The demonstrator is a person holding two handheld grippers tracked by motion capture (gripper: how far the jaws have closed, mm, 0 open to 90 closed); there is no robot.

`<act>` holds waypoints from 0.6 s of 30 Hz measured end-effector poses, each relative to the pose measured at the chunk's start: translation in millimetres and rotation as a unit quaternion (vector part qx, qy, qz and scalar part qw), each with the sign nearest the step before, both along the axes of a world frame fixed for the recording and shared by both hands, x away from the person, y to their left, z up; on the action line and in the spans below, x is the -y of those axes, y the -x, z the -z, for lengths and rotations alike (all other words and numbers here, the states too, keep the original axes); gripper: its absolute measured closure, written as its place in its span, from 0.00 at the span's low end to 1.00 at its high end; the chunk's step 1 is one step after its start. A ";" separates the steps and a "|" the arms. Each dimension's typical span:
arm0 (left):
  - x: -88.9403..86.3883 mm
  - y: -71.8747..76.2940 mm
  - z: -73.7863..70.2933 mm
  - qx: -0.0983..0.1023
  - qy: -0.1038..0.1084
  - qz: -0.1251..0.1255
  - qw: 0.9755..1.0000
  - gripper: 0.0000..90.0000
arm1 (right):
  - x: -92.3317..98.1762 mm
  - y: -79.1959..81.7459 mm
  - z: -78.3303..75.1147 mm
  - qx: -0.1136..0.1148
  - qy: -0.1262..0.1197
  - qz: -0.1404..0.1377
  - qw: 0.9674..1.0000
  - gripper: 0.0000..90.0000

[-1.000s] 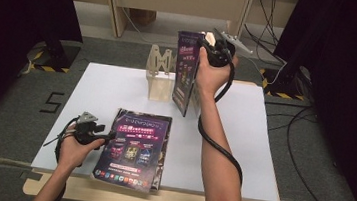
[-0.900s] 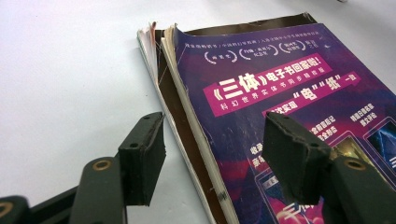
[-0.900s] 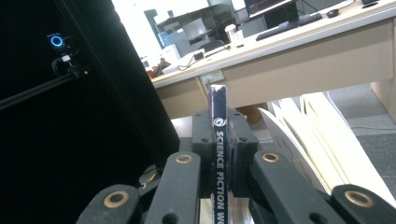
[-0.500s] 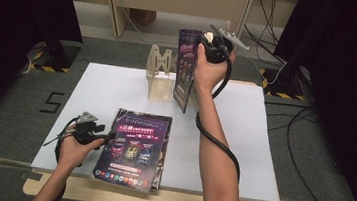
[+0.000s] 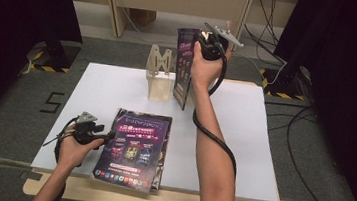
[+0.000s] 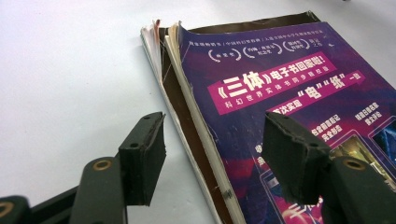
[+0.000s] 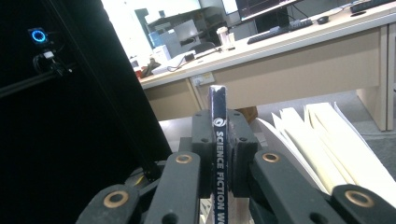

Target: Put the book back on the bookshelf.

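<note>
The right gripper (image 5: 207, 45), at the upper centre of the high view, has its jaws closed on the spine of an upright magazine (image 5: 184, 66). In the right gripper view the pads (image 7: 201, 154) press both sides of the dark spine (image 7: 219, 154), which bears the words "SCIENCE FICTION". Gripping by the spine keeps the pages together and lets the magazine hang straight. That would suit lowering it edge-first into the rack (image 5: 160, 78), the pale slotted stand just left of it at the far side of the white table (image 5: 262, 149). The rack's cream dividers (image 7: 322, 140) fan out at the right of the right gripper view. The magazine's lower edge is near the table beside the rack; whether it touches the rack cannot be told.

The left gripper (image 5: 107, 136), at the lower left of the high view, lies low over the table with its jaws parted and holding nothing. In the left gripper view its two pads (image 6: 144, 158) stand either side of the edge of the stack of magazines (image 5: 133, 148), which lies flat near the front of the table. That posture looks like readiness to steady the stack or take its top copy. The stack's worn corner (image 6: 161, 35) sits at the upper left of the left gripper view, its covers slightly splayed.
</note>
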State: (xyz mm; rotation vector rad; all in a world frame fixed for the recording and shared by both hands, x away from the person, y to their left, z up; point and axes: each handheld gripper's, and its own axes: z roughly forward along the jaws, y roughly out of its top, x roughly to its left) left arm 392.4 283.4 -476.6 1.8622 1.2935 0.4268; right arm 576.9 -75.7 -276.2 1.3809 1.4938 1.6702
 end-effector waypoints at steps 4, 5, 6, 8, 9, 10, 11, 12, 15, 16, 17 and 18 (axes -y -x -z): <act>-0.9 -0.3 0.1 0.001 0.000 0.000 1.000 0.43 | -1.9 -3.4 2.8 0.000 0.004 0.003 1.000 0.94; -0.9 -0.4 0.5 0.000 0.001 -0.001 1.000 0.43 | -2.4 -3.8 3.2 0.000 0.004 0.004 1.000 0.94; -0.7 -0.4 0.9 0.000 0.001 -0.002 1.000 0.43 | -2.8 -4.1 4.3 0.002 0.004 0.006 1.000 0.94; -0.3 -0.4 1.7 -0.002 0.000 -0.001 1.000 0.43 | -4.0 -5.0 6.2 0.003 0.008 0.009 1.000 0.94; 0.5 -0.4 2.6 -0.002 0.000 -0.001 1.000 0.43 | -4.5 -5.7 7.0 0.001 0.008 0.010 1.000 0.94; 0.9 -0.4 3.0 -0.002 -0.001 0.001 1.000 0.43 | -5.0 -6.9 8.8 0.001 0.013 0.012 1.000 0.94; 1.4 -0.2 3.2 -0.003 -0.001 0.001 1.000 0.43 | -5.9 -7.0 10.1 -0.003 0.017 0.014 1.000 0.94; 1.6 -0.1 3.1 -0.003 -0.001 0.003 1.000 0.43 | -6.2 -7.6 12.1 -0.001 0.023 0.013 1.000 0.94; 1.9 -0.2 3.1 -0.003 -0.001 0.003 1.000 0.43 | -7.7 -4.8 13.9 0.003 0.038 0.013 0.999 0.94; 2.0 -0.2 3.3 -0.003 -0.001 0.003 1.000 0.43 | -7.9 -3.5 13.6 0.005 0.043 0.012 0.999 0.94; 2.2 -0.2 3.6 -0.003 -0.001 0.002 1.000 0.43 | -8.2 -1.7 13.2 0.005 0.047 0.012 0.999 0.94; 2.2 -0.2 3.8 -0.004 -0.001 0.002 1.000 0.43 | -8.3 -0.2 13.1 0.005 0.051 0.012 0.999 0.94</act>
